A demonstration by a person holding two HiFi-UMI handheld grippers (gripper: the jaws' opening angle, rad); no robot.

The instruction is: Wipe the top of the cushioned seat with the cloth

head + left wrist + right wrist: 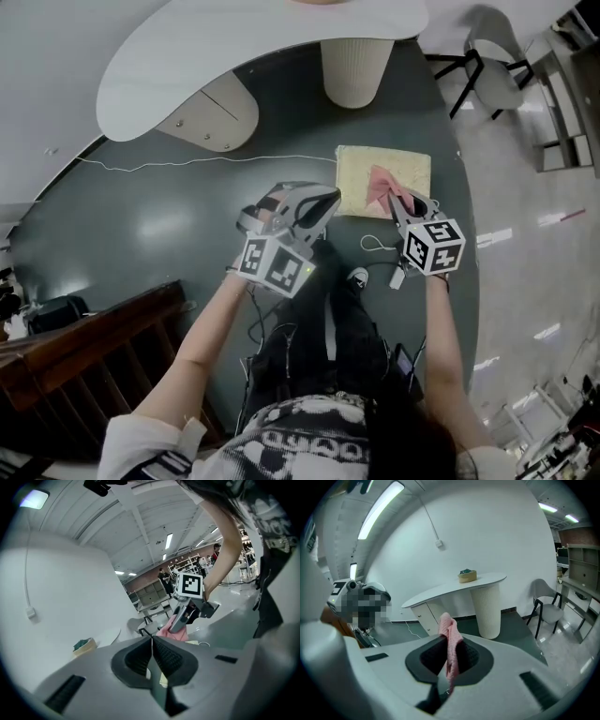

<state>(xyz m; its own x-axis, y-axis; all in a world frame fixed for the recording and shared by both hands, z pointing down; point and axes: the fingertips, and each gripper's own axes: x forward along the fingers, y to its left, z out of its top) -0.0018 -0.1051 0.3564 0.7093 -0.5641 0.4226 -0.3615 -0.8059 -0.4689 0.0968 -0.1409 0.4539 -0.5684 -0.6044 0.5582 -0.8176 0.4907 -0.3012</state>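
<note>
A pale yellow cushioned seat (405, 171) stands on the dark floor in front of me. A pink cloth (382, 185) hangs over its near part, pinched in my right gripper (397, 204), which is shut on it. The same cloth (450, 645) stands up between the jaws in the right gripper view. My left gripper (330, 202) is shut and empty, held just left of the seat's near left corner. In the left gripper view its jaws (152, 645) meet, with the right gripper (183, 616) and the pink cloth (169, 632) beyond.
A white curved table (169, 47) on a ribbed pedestal (356, 66) stands behind the seat, with a cabinet (211, 114) under it. A white cable (187, 163) runs across the floor. A grey chair (492, 70) is at the right, a wooden bench (84, 347) at the near left.
</note>
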